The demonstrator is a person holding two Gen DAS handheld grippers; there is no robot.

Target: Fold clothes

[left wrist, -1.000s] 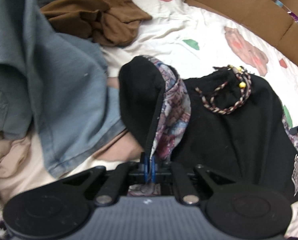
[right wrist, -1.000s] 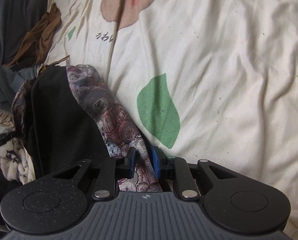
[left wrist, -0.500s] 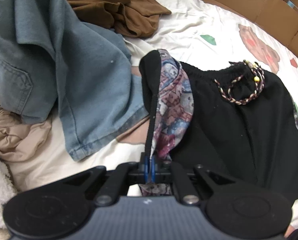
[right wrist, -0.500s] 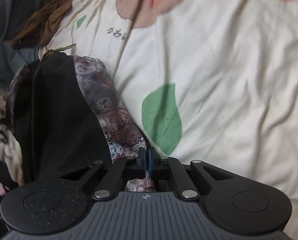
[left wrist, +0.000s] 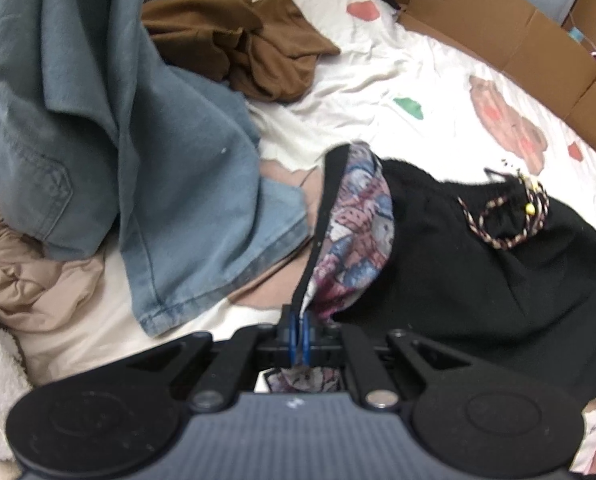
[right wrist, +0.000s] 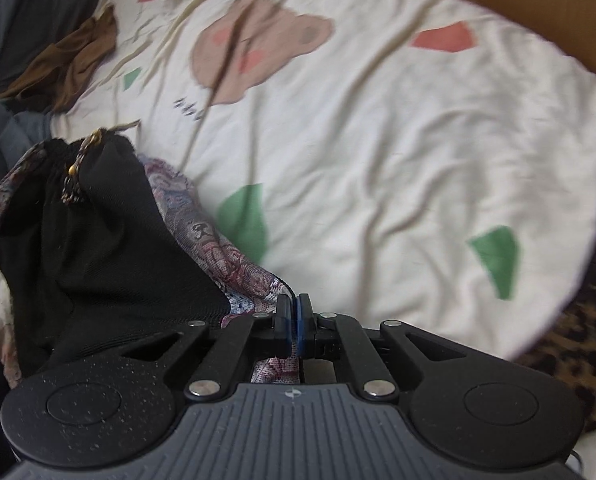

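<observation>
Black jersey with a paisley-printed lining makes up the shorts [left wrist: 478,280], and the left wrist view shows them lying on the cream bedsheet [left wrist: 378,80], waistband up, a braided drawstring [left wrist: 506,216] coiled on the front. The left gripper [left wrist: 300,338] is clamped tight on the hem, where black fabric and patterned lining meet, and the pinched edge stands up in a ridge toward the camera. Beside it lie a blue denim shirt [left wrist: 137,160], a crumpled brown garment [left wrist: 249,52] and a tan one [left wrist: 25,272]; a cardboard box [left wrist: 498,12] edges the bed.

From the right wrist view, the right gripper [right wrist: 293,328] has its jaws pressed together on the lining at the other hem (they have just been closing onto it), and the shorts [right wrist: 97,260] hang off to the left of it above the sheet [right wrist: 378,140].

The cloth looks soft, light and limp, so it will likely sag between the two holds and the slippery-looking lining may slide free. The hem corners, both layers pinched together, seem the sensible place to take hold.
</observation>
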